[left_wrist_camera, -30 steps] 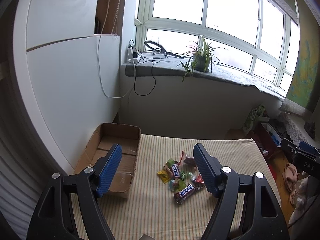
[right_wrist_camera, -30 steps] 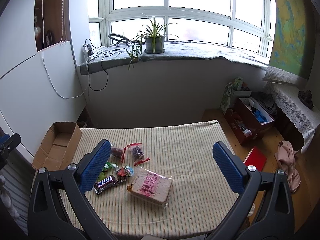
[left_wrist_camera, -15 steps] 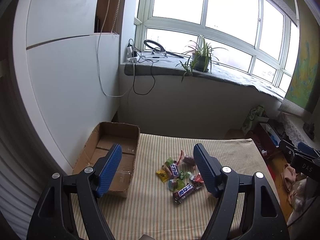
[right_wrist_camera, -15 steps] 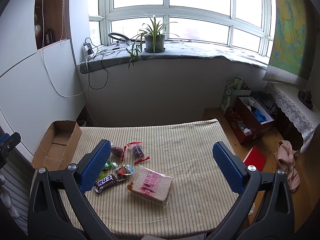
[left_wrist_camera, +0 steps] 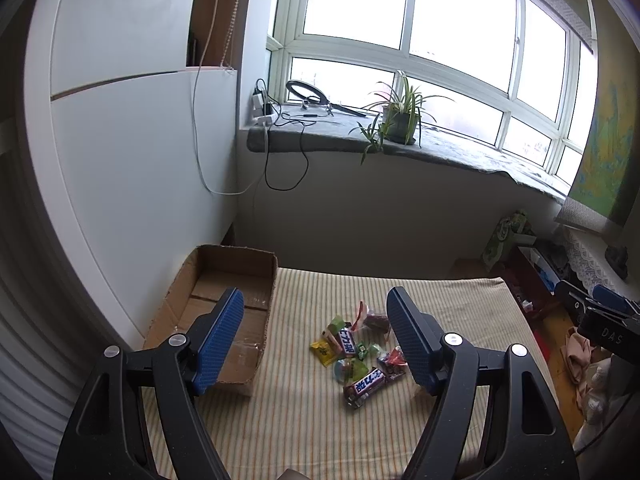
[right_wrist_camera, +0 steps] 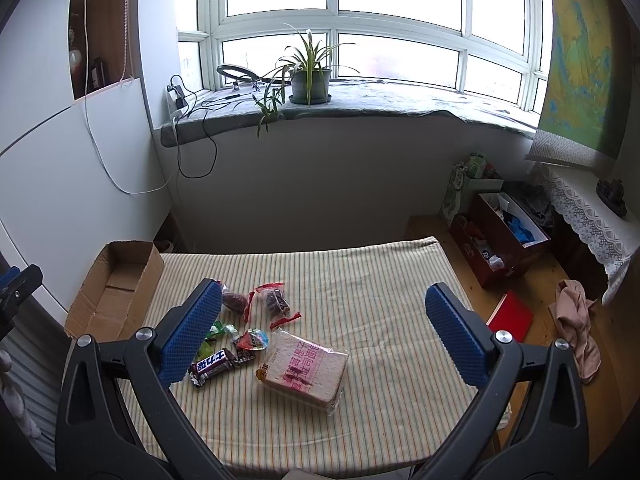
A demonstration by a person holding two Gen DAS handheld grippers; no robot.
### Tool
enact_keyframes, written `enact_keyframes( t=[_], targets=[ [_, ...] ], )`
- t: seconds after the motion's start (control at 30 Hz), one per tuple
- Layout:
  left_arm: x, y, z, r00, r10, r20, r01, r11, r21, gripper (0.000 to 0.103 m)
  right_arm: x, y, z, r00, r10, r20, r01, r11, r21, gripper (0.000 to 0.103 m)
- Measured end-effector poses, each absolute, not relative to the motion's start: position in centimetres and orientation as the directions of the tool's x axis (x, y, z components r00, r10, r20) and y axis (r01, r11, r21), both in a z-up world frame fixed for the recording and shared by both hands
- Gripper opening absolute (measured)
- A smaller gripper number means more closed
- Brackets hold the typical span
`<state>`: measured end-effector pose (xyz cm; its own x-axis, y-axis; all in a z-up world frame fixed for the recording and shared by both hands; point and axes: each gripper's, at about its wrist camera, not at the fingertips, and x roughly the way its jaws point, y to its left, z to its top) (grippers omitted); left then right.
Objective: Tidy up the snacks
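Above the near edge of the striped tabletop (right_wrist_camera: 360, 280), the right gripper (right_wrist_camera: 320, 336) and left gripper (left_wrist_camera: 316, 336) hang wide and empty; the snacks (left_wrist_camera: 356, 348) lie mid-left, the cardboard box (left_wrist_camera: 224, 300) at the left edge. Best drop straight, pinching one wrapper crosswise.

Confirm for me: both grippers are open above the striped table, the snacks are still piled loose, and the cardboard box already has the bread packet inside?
Not the last part. The right wrist view shows the bread packet lying on the striped table, beside the snacks; the cardboard box holds no bread.
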<state>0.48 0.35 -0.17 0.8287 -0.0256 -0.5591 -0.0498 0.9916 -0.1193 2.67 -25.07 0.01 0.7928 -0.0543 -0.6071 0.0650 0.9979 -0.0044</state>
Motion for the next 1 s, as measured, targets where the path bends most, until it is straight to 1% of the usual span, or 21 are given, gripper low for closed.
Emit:
enact_keyframes(
  t=[1.0],
  targets=[
    [1.12, -0.26, -0.21, 0.825, -0.046, -0.564, -0.028, 0.992, -0.122, 0.074, 3.13, -25.78, -0.32, 0.787, -0.055, -0.615, 0.076, 0.997, 0.009, 0.103]
  ],
)
